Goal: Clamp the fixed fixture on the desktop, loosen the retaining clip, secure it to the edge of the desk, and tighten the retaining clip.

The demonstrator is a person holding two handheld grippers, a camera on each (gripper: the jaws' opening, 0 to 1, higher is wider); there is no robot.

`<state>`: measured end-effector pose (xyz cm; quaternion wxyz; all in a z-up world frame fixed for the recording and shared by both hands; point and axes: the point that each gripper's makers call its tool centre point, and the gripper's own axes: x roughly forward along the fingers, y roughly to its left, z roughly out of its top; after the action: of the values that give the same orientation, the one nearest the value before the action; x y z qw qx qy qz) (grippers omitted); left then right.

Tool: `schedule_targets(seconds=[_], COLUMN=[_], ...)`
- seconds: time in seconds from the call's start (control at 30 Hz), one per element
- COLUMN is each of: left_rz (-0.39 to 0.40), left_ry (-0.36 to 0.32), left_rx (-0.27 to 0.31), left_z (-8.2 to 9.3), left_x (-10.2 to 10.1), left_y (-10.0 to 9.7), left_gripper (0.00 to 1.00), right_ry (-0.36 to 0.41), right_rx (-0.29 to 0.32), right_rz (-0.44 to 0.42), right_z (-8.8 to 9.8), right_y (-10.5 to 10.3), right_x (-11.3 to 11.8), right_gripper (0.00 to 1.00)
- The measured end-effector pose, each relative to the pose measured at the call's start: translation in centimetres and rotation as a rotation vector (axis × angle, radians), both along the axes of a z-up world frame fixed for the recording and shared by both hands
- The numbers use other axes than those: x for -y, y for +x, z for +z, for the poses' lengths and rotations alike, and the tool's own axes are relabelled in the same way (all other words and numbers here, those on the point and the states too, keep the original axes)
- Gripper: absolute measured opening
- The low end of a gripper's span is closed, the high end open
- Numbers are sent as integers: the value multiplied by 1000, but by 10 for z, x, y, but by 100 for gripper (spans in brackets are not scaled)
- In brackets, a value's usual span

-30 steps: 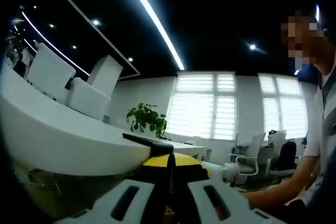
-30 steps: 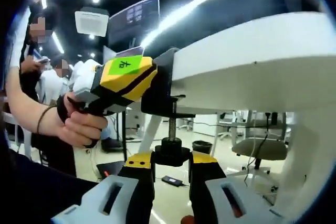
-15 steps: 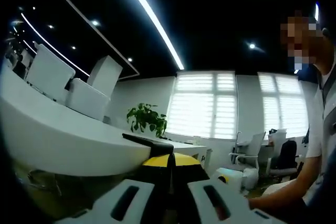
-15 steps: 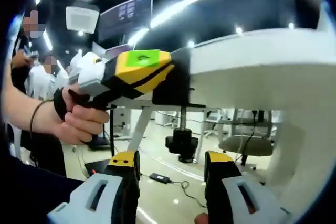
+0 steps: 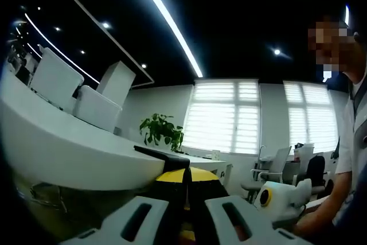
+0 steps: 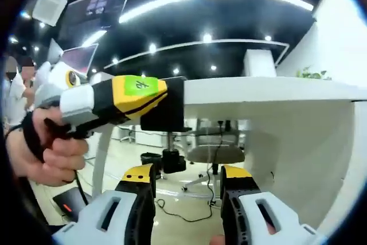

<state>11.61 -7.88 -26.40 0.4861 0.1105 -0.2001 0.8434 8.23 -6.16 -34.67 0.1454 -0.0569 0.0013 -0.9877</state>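
In my right gripper view, a hand [image 6: 49, 153] holds my left gripper [image 6: 163, 104], jaws shut on the black fixture [image 6: 169, 113] clamped on the white desk [image 6: 258, 93] edge, screw knob [image 6: 170, 162] hanging below. My right gripper [image 6: 186, 179] hovers wide open, holding nothing, just short of the knob.

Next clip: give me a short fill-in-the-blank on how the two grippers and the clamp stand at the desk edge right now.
1. The left gripper is shut on the black ____, which sits on the desk edge.
2. The right gripper has its jaws ____, holding nothing.
3. The clamp's screw knob hangs ____ the desktop.
4. A green ____ sits on the left gripper's yellow body.

Missing words: clamp; open; below; label
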Motion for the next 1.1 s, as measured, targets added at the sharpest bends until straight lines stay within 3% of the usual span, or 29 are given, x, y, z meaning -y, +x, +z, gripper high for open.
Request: schedule_targets(seconds=[0.13,0.23,0.37,0.77,0.87,0.97,1.1], left_rz=[3,3,6,3,3,4,8], left_ry=[6,-2,-12,4,1,-1,-2], left_rx=[4,2,-1,1,1,4,5], left_z=[0,1,1,1,1,1,1], left_x=[0,-1,0,0,0,0,4], left_y=[1,2,0,0,0,-1,-1], left_gripper=[2,2,2,2,2,2,2], right_ry=[8,11,29,23,27,53,17], right_rx=[0,-35,-24,-4,-37,-126,-143], right_rz=[-8,-23,-27,-52,-4,76,229], right_z=[1,7,4,1,1,3,3], right_y=[-9,-14,-19,-28,-27,-24,-23], right_x=[12,22,30,26,25,27,30], right_gripper=[42,34,35,26,26,26,26])
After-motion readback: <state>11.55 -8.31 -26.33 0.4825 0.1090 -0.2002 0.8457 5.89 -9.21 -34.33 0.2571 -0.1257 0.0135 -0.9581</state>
